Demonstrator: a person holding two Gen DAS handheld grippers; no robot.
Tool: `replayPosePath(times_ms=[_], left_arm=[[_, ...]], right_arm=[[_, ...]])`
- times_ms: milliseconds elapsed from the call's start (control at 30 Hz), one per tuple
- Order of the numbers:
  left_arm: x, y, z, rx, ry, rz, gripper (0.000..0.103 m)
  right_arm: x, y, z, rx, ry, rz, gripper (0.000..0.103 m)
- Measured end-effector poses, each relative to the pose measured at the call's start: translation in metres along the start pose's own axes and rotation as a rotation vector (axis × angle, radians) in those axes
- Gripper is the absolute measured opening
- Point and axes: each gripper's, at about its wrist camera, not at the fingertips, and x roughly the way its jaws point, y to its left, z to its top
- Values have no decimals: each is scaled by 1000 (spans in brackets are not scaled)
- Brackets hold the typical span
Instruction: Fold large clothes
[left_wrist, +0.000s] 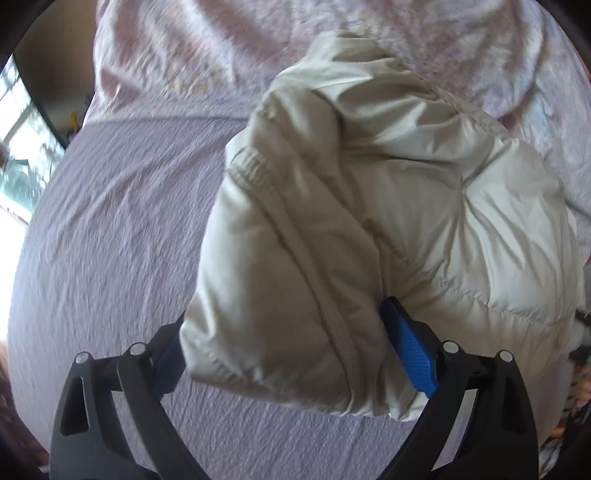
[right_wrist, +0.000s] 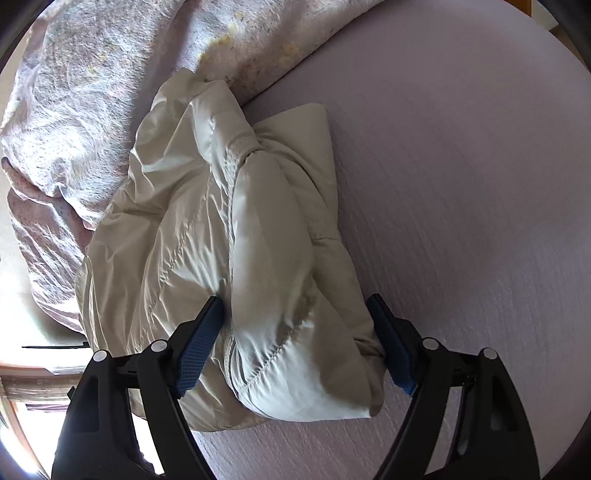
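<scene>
A cream puffy jacket (left_wrist: 369, 221) lies bunched and folded on a lilac bed sheet (left_wrist: 110, 240). My left gripper (left_wrist: 284, 343) has its jaws wide apart, clamped on the near folded edge of the jacket; the left blue pad is partly hidden under the fabric, and the right fingertip (left_wrist: 410, 350) presses into it. In the right wrist view the same jacket (right_wrist: 229, 229) fills the centre, and my right gripper (right_wrist: 295, 339) likewise clamps a thick fold of it between its blue pads (right_wrist: 195, 343).
A crumpled pink-and-white floral duvet (left_wrist: 258, 44) lies behind the jacket and shows in the right wrist view (right_wrist: 92, 92) at upper left. A window (left_wrist: 22, 147) is at far left. The bed sheet (right_wrist: 480, 184) stretches to the right of the jacket.
</scene>
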Motion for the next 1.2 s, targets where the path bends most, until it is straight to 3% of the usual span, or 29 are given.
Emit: replayPosePath(times_ms=[100, 267, 467, 533, 633, 900, 1200], left_arm=[[5, 6, -2, -41, 17, -25, 96], [19, 17, -2, -94, 44, -73, 90], [10, 17, -8, -98, -1, -128, 57], [3, 21, -10, -105, -18, -139, 43], [-7, 30, -11, -105, -40, -158, 34], [-48, 57, -26, -87, -76, -150, 32], [-67, 97, -67, -117, -77, -122, 32]], right_arm=[[0, 1, -4, 14, -5, 1, 79], [-3, -2, -8, 58, -12, 2, 66], [-14, 6, -19, 64, -57, -5, 39], [-19, 12, -24, 52, -79, -12, 33], [-28, 21, -35, 42, -106, -25, 29], [-37, 32, -78, 14, -78, -12, 27], [-36, 39, -120, -37, -33, -1, 27]])
